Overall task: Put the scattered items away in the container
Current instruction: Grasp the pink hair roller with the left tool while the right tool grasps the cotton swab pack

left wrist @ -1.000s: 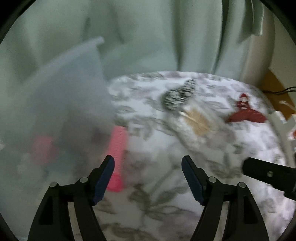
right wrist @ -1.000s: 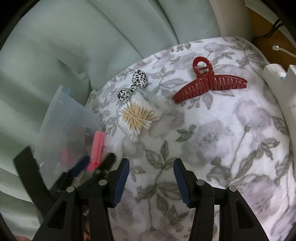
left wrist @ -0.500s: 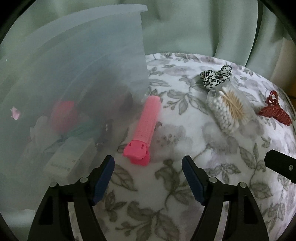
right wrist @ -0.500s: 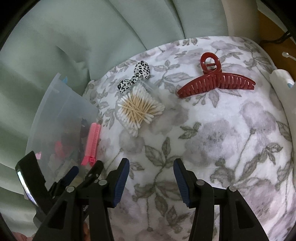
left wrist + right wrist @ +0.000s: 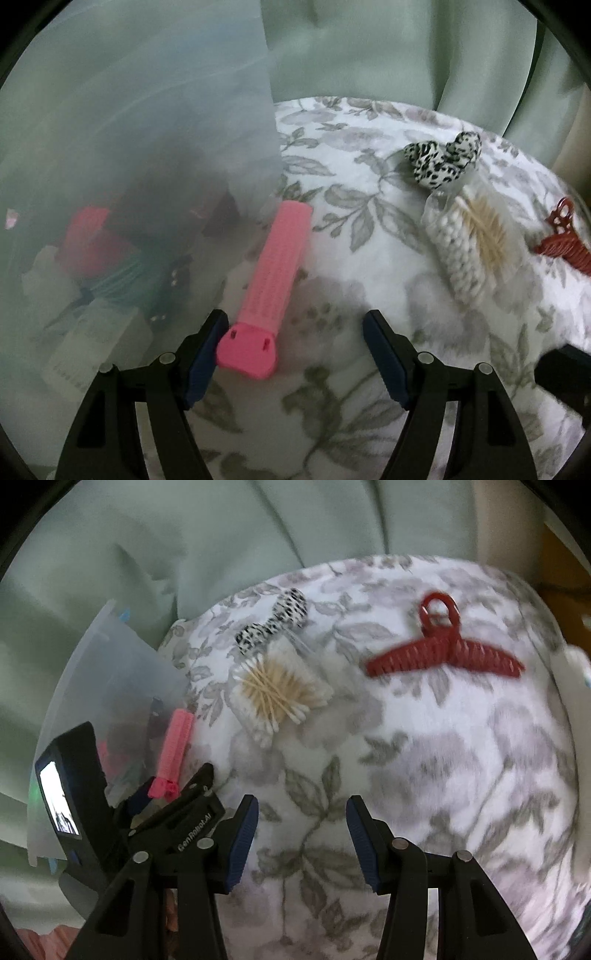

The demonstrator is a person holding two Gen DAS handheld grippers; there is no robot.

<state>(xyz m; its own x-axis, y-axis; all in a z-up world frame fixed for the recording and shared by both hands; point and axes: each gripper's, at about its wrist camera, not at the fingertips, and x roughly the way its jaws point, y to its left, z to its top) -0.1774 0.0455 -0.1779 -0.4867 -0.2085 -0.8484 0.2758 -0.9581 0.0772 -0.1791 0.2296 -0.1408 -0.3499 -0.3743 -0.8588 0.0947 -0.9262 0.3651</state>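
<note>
The frosted plastic container (image 5: pixel 140 155) at nine o'clock blurs its contents into red, green and white shapes. Just beside its wall lies the ribbed pink hair roller (image 5: pixel 275 273), its near end between the left gripper (image 5: pixel 290 354) fingers, which stand apart and untouched by it. On the floral fleece blanket (image 5: pixel 332 251), toward two o'clock, sit a spotted fabric scrunchie (image 5: pixel 441 162), bagged cotton swabs (image 5: pixel 469 240) and a dark red toothed claw clip (image 5: pixel 443 653), half cut off. The right gripper (image 5: pixel 303 843) fingers are apart, empty.
</note>
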